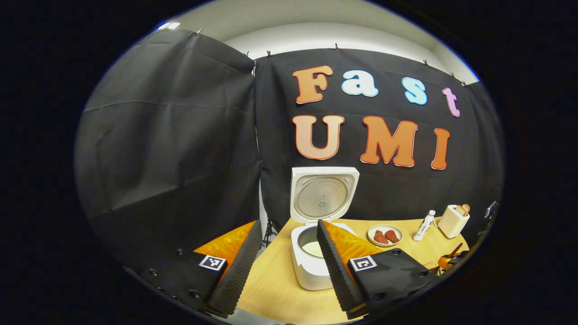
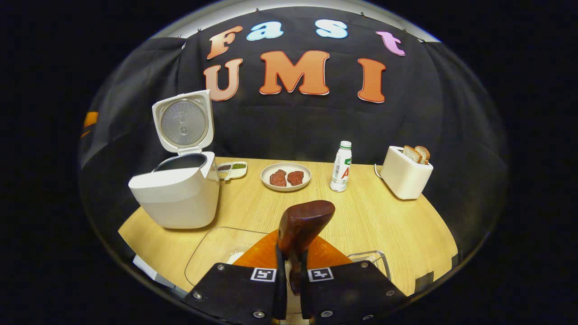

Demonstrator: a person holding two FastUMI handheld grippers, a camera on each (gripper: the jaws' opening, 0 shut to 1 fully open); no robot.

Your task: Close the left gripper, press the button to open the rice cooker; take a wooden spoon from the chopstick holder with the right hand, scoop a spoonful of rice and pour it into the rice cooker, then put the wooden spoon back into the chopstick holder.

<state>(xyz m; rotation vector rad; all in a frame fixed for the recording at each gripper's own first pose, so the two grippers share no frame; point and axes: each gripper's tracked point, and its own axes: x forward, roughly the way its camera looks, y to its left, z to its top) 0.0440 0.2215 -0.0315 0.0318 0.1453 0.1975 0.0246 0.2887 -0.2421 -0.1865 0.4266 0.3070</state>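
Observation:
The white rice cooker [image 1: 316, 266] stands with its lid [image 1: 323, 196] swung upright, and a pale layer of rice lies in the inner pot [image 1: 312, 247]. My left gripper [image 1: 289, 224] hovers open in front of it, fingers wide apart and holding nothing. In the right gripper view the cooker [image 2: 180, 194] is at the left of the table. My right gripper [image 2: 291, 259] is shut on the handle of a dark wooden spoon [image 2: 305, 223], whose bowl stands upright above the fingers. A clear container [image 2: 216, 250] with some white rice sits just below and left of this gripper.
On the wooden table [image 2: 370, 216] are a plate of meat [image 2: 286, 177], a white bottle [image 2: 341, 166], a toaster with bread [image 2: 406, 174] and a small seasoning tray [image 2: 232, 169]. A clear holder rim [image 2: 370, 257] sits beside the right gripper. Black cloth walls surround the table.

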